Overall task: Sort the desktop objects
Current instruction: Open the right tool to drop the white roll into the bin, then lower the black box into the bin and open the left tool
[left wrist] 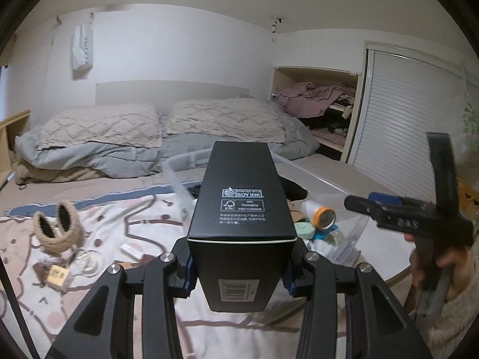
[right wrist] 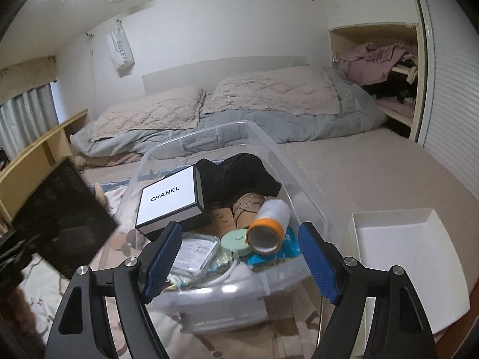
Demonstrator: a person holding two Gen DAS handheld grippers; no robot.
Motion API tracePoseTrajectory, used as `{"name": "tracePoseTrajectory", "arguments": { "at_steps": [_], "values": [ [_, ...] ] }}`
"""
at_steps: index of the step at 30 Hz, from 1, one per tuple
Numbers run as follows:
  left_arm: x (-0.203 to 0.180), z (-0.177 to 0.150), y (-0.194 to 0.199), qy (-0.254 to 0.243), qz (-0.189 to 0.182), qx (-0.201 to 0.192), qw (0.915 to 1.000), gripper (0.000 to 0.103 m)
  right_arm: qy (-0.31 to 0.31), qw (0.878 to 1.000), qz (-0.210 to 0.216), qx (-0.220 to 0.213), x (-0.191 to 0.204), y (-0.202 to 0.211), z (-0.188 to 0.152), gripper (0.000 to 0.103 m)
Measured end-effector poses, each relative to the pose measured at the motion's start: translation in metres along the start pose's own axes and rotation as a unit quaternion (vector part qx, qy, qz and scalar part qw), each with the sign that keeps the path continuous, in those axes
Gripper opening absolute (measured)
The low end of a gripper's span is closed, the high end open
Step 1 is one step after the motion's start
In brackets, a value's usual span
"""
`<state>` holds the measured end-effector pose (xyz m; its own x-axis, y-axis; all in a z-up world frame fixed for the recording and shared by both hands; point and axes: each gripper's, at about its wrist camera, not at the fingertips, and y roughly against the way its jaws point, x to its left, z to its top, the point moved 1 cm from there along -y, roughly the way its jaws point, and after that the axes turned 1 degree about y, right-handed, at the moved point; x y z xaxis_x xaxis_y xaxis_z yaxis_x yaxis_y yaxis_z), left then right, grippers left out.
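Note:
My left gripper [left wrist: 241, 272] is shut on a tall black box [left wrist: 242, 209] with white print, held up above the patterned blanket; the box also shows at the left of the right wrist view [right wrist: 63, 224]. My right gripper [right wrist: 239, 257] is open and empty, its blue pads [right wrist: 317, 266] hovering over the near end of a clear plastic bin [right wrist: 287, 179]. The bin holds a white Chanel box [right wrist: 170, 203], an orange-capped white bottle [right wrist: 269, 224], a mint round case [right wrist: 236, 242], dark cloth and packets. The right gripper shows at the right of the left wrist view [left wrist: 398, 212].
A woven basket [left wrist: 57, 230] and several small items [left wrist: 60, 273] lie on the blanket at left. An empty white tray [right wrist: 410, 257] sits right of the bin. Pillows [left wrist: 155, 125] and a grey duvet lie behind; a closet [left wrist: 326, 110] stands at right.

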<state>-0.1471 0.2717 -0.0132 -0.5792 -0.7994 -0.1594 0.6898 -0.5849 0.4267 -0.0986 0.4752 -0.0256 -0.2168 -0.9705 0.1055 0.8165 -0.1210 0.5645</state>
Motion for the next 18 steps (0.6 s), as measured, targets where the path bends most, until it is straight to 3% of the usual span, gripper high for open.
{"name": "tracePoseTrajectory", "arguments": {
  "at_steps": [8, 10, 15, 18],
  "values": [
    [-0.021, 0.011, -0.035, 0.044, -0.029, 0.017, 0.9985, 0.043, 0.004, 1.000, -0.010, -0.007, -0.011, 0.008, -0.008, 0.080],
    [-0.025, 0.015, -0.044, 0.070, -0.054, 0.030, 0.9956, 0.043, -0.001, 1.000, -0.007, -0.007, -0.015, 0.007, -0.010, 0.080],
    [-0.035, 0.014, -0.063, 0.094, -0.073, 0.048, 0.9917, 0.043, -0.019, 1.000, -0.001, -0.008, -0.024, 0.006, -0.013, 0.080],
    [-0.037, 0.010, -0.079, 0.127, -0.094, 0.067, 0.9851, 0.043, -0.025, 1.000, 0.000, -0.005, -0.028, 0.004, -0.013, 0.080]
  ]
}}
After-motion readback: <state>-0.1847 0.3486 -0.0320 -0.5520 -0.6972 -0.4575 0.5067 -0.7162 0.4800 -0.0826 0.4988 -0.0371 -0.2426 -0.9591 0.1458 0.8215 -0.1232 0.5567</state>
